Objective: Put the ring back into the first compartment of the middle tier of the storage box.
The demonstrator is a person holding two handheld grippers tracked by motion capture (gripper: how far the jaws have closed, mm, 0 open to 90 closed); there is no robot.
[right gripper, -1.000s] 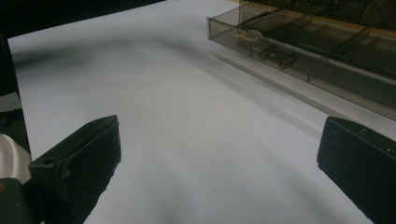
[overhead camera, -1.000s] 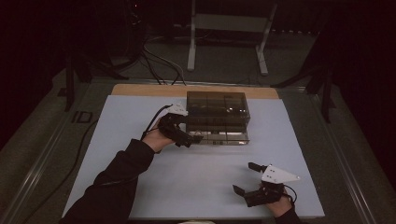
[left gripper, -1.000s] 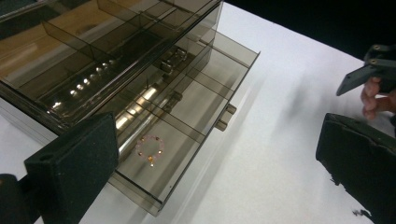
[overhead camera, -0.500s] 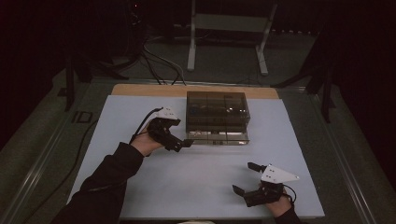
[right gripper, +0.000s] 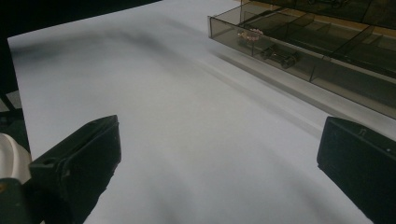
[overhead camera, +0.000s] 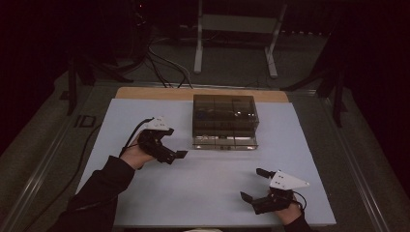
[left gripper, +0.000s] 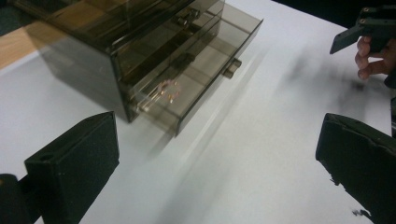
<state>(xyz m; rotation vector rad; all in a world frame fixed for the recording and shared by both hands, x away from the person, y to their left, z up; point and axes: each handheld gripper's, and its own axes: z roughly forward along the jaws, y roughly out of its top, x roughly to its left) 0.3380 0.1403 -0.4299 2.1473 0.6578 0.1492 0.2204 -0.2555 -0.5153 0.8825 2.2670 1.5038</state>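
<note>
A smoked, see-through drawer box (overhead camera: 224,116) stands at the middle back of the white mat (overhead camera: 203,188). Its bottom drawer (overhead camera: 225,143) is pulled out a little. In the left gripper view the drawer (left gripper: 205,70) holds a small pinkish ring-like item (left gripper: 166,90). My left gripper (overhead camera: 174,145) is open and holds nothing, just left of the drawer's front. My right gripper (overhead camera: 251,183) is open too, low on the mat near the front right. Its own view shows the drawer (right gripper: 299,56) with small items (right gripper: 251,33) inside.
A bare wooden strip (overhead camera: 145,93) runs behind the mat. Cables (overhead camera: 164,63) and a stand's legs (overhead camera: 232,43) lie on the dark floor beyond. The table's metal rails (overhead camera: 43,169) flank the mat. In the left gripper view the other hand and its gripper (left gripper: 371,32) show at top right.
My left gripper has drawn back from the box's drawer front, leftward and toward the person. The right gripper has stayed in place.
</note>
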